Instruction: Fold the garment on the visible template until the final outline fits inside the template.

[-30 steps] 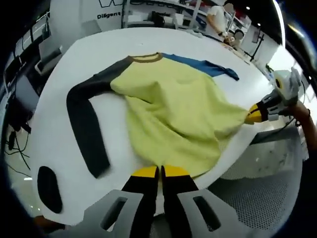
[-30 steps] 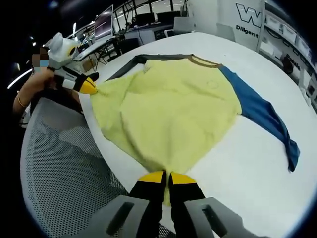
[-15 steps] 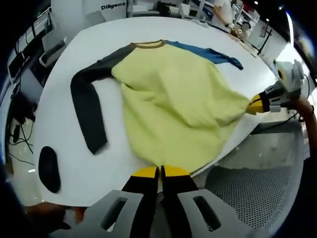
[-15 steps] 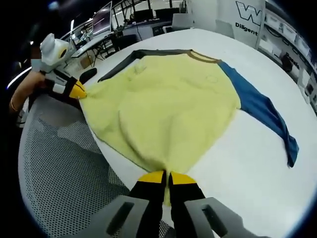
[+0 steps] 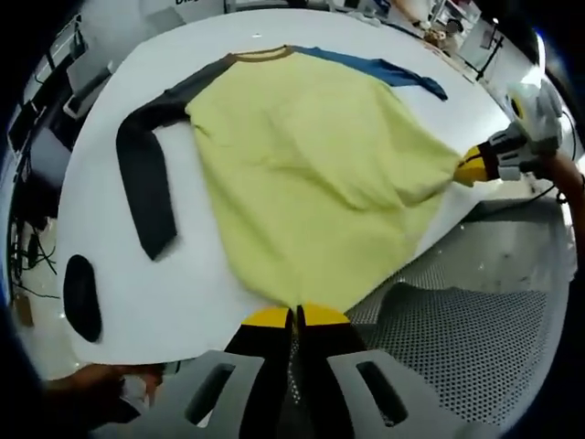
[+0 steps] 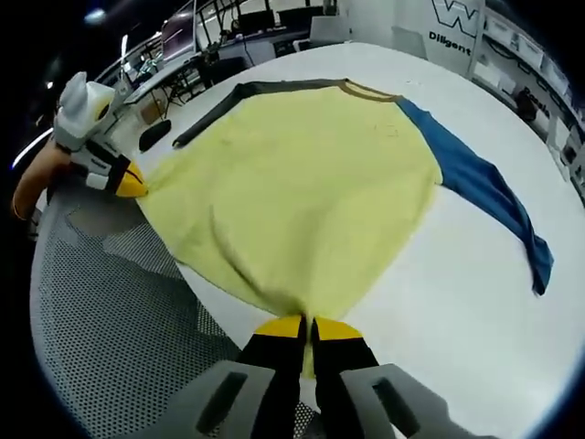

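I see yellow shirt (image 5: 311, 174), grey and blue sleeves, flat on white table (image 6: 457, 274); left gripper (image 5: 294, 315) and right gripper (image 6: 308, 324) apparently clamp hem corners.

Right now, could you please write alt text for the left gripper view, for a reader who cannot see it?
The left gripper pinches the hem of a yellow shirt spread on a white table, while the right gripper grips the other hem corner. A dark grey sleeve and a blue sleeve lie out flat.

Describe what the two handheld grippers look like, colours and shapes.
Both match. The left gripper has two black jaws with yellow tips rising from a light grey slotted body. The right gripper looks the same; seen from the left gripper view it carries a whitish rounded housing behind black-and-white banding.
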### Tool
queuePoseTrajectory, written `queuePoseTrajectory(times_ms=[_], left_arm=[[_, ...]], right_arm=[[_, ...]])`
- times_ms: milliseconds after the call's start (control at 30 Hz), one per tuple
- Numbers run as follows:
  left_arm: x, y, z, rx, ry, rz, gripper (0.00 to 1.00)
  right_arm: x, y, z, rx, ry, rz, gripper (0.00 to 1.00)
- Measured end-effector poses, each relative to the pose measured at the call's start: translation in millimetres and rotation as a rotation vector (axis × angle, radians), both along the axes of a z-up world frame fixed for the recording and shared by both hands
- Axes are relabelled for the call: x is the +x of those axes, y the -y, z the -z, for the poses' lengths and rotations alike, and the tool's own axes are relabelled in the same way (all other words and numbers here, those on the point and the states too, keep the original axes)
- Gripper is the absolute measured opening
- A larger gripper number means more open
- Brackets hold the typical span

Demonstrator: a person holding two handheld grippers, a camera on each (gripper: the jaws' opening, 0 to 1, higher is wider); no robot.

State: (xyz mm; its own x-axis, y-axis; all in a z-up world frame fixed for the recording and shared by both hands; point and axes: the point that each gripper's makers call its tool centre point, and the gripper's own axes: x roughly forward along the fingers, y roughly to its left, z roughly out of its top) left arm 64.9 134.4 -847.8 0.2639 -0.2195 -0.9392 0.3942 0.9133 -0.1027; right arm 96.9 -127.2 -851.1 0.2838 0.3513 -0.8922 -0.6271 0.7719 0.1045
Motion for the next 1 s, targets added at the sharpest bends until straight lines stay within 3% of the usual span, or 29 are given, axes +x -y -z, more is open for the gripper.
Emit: queuePoseTrajectory(times_ms=[267,433,567,733,1000], left_arm=[[0.0,-3.5,2.7,0.017,0.002,0.026,0.01],[2.0,-5.1,-2.8,0.018,0.030,0.035,0.11],[4.7,-9.5,-8.5,0.010,0.049,0.026,0.19],[7.9,-16.4,-18.6,0.003,0.079,0.020,0.27],[17.4,-27.9,-22.0,-0.018,0.114,0.023,0.34]], right_arm=[[-1.5,-0.2,4.6,0.008,0.003,0.007,0.00],[1.0,-1.3,1.1,0.052,0.025,0.044,0.00],[3.5,-5.6,-8.9,0.107,0.046,0.076,0.11],[-1.3,-1.0,-11.8,0.063,0.037,0.071,0.23],[-10.9,13.8,-10.6,0.006,-0.020,0.129,0.26]])
